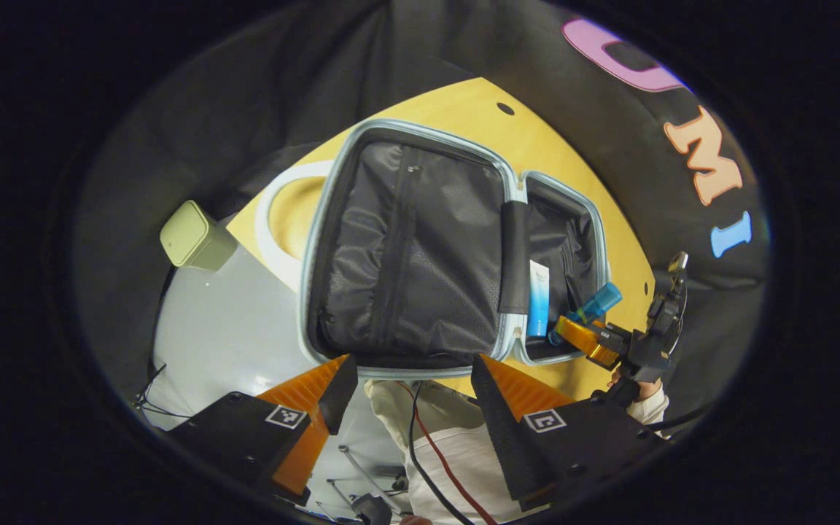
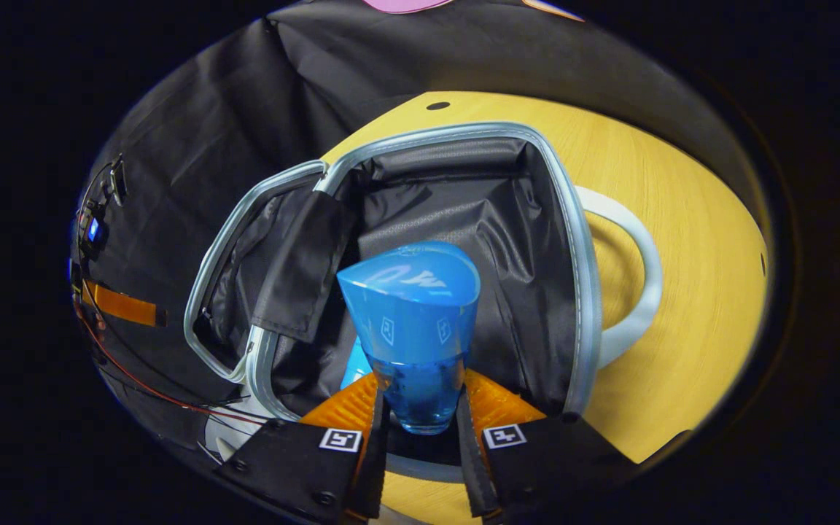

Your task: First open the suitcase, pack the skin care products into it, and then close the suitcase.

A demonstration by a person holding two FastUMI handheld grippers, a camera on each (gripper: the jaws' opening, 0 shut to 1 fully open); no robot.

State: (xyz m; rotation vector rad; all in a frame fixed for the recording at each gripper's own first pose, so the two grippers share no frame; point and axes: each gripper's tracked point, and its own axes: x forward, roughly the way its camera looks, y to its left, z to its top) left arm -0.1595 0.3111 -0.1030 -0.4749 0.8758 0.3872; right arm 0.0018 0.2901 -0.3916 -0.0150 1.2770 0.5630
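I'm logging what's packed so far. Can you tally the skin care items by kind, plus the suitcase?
Blue bottle, held in the right tongs: 1
White-and-blue tube, in the suitcase: 1
Suitcase, open: 1
Total: 3

The open suitcase offers bare lining across its wide half. In the narrower half, a white tube and the blue bottle crowd the near corner, with a dark strap crossing the hinge.

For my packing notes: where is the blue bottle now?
In the right gripper view, the blue bottle is clamped by the right hand-held gripper, over the open suitcase.
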